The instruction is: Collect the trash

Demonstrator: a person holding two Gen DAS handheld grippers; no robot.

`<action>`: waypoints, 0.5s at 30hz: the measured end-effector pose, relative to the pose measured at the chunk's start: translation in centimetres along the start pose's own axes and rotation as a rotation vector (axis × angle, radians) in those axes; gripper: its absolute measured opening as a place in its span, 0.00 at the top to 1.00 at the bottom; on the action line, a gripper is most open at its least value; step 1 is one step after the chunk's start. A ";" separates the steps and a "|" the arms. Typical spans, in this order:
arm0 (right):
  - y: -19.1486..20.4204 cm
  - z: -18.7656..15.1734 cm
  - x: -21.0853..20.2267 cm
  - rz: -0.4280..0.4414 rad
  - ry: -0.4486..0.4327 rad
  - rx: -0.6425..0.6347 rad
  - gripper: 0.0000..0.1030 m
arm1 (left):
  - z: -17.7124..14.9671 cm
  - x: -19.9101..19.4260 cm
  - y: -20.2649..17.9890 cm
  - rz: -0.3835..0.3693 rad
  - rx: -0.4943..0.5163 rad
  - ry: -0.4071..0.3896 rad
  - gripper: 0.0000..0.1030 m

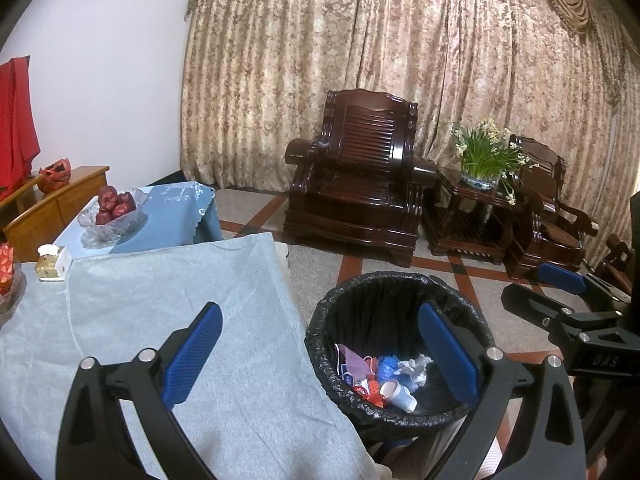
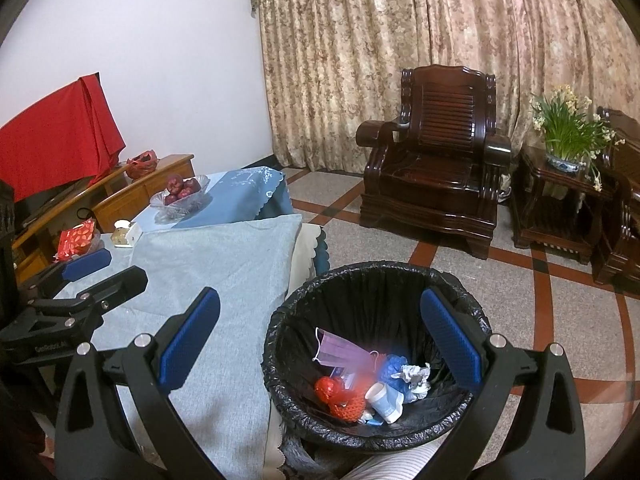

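A round bin with a black liner (image 1: 400, 280) (image 2: 380, 272) stands on the floor beside the table. Inside lie a purple face mask (image 2: 340, 350), a red crumpled wrapper (image 2: 340, 396), a white paper cup (image 2: 384, 400) (image 1: 398, 394), a blue wad (image 2: 394, 364) and a white crumpled tissue (image 2: 416, 376). My left gripper (image 1: 320, 356) is open and empty, over the table edge and the bin. My right gripper (image 2: 320, 348) is open and empty above the bin. Each gripper shows in the other's view, the right (image 1: 560, 280) and the left (image 2: 86, 266).
The table wears a grey-blue cloth (image 1: 160, 300). On it stand a glass bowl of red apples (image 1: 114, 210), a small white box (image 1: 50, 264) and a red patterned packet (image 2: 76, 238). A dark wooden armchair (image 1: 360, 188) and a side table with a flowering plant (image 1: 484, 160) stand by the curtain.
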State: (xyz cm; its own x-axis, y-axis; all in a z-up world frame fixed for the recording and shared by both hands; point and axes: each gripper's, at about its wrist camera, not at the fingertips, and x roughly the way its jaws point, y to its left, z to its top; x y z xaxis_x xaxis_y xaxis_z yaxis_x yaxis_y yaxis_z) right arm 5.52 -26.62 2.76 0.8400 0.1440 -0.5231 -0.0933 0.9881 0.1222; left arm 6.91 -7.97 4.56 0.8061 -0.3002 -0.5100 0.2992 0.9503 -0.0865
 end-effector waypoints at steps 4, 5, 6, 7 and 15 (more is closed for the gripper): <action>0.1 0.0 0.0 0.000 0.000 0.000 0.05 | 0.0 0.0 0.0 0.001 0.001 0.000 0.06; 0.1 0.0 0.0 0.000 0.000 0.000 0.05 | 0.0 0.0 0.0 0.001 0.001 -0.001 0.06; 0.1 -0.1 0.0 0.000 0.000 0.000 0.05 | 0.0 0.0 0.0 0.000 0.001 0.000 0.06; 0.1 -0.1 0.0 0.000 0.000 0.000 0.05 | 0.0 0.0 0.1 0.000 0.000 0.000 0.06; 0.2 -0.1 0.0 0.000 -0.002 0.000 0.05 | -0.1 0.0 0.0 0.000 0.001 0.000 0.06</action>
State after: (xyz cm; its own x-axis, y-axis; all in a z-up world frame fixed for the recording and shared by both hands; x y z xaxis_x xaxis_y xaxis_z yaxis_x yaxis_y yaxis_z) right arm 5.47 -26.41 2.67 0.8409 0.1440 -0.5217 -0.0932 0.9881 0.1224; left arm 6.90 -7.96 4.50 0.8062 -0.3001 -0.5098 0.2998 0.9502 -0.0853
